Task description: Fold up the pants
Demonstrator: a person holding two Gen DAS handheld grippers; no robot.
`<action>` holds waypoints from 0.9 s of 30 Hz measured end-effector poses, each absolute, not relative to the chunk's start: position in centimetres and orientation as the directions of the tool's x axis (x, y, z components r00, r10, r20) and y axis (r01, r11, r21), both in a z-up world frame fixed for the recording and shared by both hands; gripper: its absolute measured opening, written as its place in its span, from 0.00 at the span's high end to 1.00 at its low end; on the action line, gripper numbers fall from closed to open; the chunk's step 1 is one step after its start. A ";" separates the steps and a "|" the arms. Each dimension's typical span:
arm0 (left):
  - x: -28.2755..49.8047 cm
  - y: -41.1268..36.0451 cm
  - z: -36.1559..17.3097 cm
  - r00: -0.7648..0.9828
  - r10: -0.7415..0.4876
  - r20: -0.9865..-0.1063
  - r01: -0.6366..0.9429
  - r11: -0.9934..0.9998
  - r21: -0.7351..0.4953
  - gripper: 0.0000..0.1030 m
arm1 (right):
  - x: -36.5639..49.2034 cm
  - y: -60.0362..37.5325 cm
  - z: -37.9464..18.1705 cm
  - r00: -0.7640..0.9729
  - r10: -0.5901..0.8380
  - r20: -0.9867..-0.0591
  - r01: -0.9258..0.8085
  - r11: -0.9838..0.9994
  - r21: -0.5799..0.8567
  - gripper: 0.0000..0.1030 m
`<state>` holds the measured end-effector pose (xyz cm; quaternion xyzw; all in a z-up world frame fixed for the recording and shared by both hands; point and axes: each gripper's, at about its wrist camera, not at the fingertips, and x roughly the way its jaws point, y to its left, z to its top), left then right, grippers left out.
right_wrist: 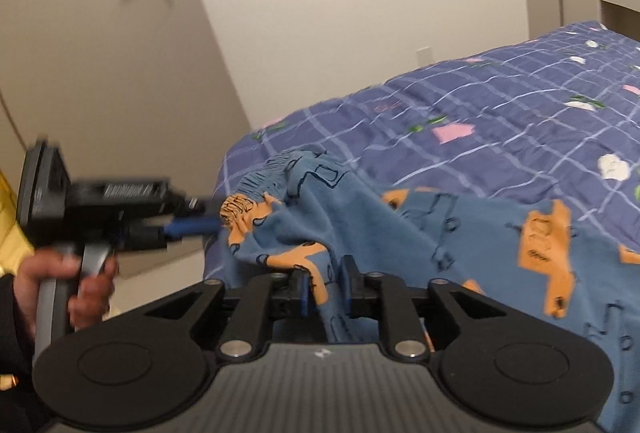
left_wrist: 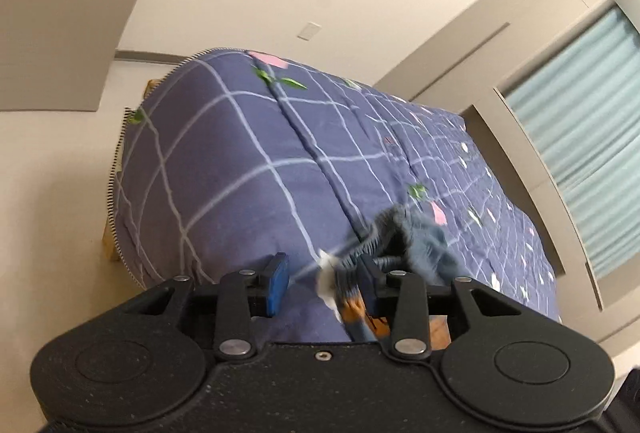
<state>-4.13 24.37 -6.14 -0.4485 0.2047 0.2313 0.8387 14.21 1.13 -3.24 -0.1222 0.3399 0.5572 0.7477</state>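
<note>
Pants [right_wrist: 400, 233]: small, soft blue fabric printed with orange vehicles outlined in dark line; gathered elastic waistband [left_wrist: 376, 233]; a white label at the waist. They lie rumpled on the near corner of the bed, over a purple-blue quilt [left_wrist: 224, 161] with a white grid and pink and green motifs, part of the cloth hanging over the quilt's edge.

Left gripper [left_wrist: 322, 283]: blue pads parted, a clear gap between them; the waistband bunches against the right-hand pad only, not pinched.

Right gripper [right_wrist: 326, 291]: jaws narrowly apart with a fold of the cloth between them; pads show no squeeze on it.

Hand [right_wrist: 72, 281]: wrapped around the left gripper's handle.
</note>
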 end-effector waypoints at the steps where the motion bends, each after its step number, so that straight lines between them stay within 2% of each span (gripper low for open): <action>1: -4.5 24.6 -5.9 0.810 0.210 -0.547 -0.573 0.484 -0.662 0.56 | 13.8 1.5 -3.5 0.144 0.747 -0.649 -0.923 0.339 0.185 0.67; 2: -4.9 24.6 -5.5 0.810 0.226 -0.542 -0.576 0.483 -0.660 0.47 | 13.4 1.8 -3.7 0.141 0.746 -0.651 -0.927 0.330 0.178 0.56; 3: -5.2 24.6 -5.1 0.809 0.239 -0.537 -0.579 0.486 -0.655 0.43 | 13.0 2.0 -3.9 0.136 0.749 -0.648 -0.930 0.322 0.177 0.51; 5: -5.7 24.4 -4.2 0.824 0.241 -0.513 -0.558 0.508 -0.656 0.40 | 12.6 2.3 -4.3 0.124 0.755 -0.643 -0.931 0.313 0.188 0.39; 8: -5.7 23.8 -3.2 0.861 0.179 -0.476 -0.486 0.562 -0.669 0.37 | 12.0 2.5 -4.6 0.114 0.763 -0.636 -0.934 0.300 0.192 0.29; 11: -4.5 22.3 -2.6 0.875 0.088 -0.476 -0.416 0.638 -0.648 0.37 | 11.6 1.9 -4.3 0.130 0.765 -0.630 -0.934 0.308 0.181 0.20; 13: -3.3 21.3 -2.6 0.864 0.055 -0.501 -0.395 0.691 -0.605 0.37 | 11.3 0.8 -3.8 0.159 0.766 -0.623 -0.931 0.326 0.162 0.16; 15: -2.0 20.6 -2.8 0.824 0.046 -0.564 -0.412 0.733 -0.541 0.38 | 11.2 -0.8 -3.3 0.200 0.760 -0.618 -0.921 0.361 0.145 0.14; 16: -1.3 20.4 -3.0 0.803 0.049 -0.594 -0.425 0.746 -0.513 0.42 | 11.2 -1.9 -3.1 0.228 0.755 -0.615 -0.912 0.387 0.136 0.13; 18: -0.3 20.2 -3.3 0.777 0.055 -0.626 -0.440 0.760 -0.479 0.58 | 11.4 -3.8 -2.6 0.275 0.745 -0.608 -0.893 0.433 0.126 0.11; 19: 0.1 20.1 -3.3 0.766 0.061 -0.640 -0.447 0.767 -0.461 0.71 | 11.4 -5.0 -2.3 0.307 0.737 -0.602 -0.878 0.463 0.119 0.08; 23: 0.3 19.7 -2.8 0.752 0.092 -0.652 -0.444 0.802 -0.400 0.82 | 11.5 -9.5 -1.7 0.421 0.695 -0.583 -0.810 0.577 0.103 0.02; 27: -0.2 19.8 -1.6 0.741 0.123 -0.660 -0.443 0.828 -0.344 0.87 | 12.1 -14.0 -1.3 0.530 0.633 -0.563 -0.712 0.694 0.110 0.00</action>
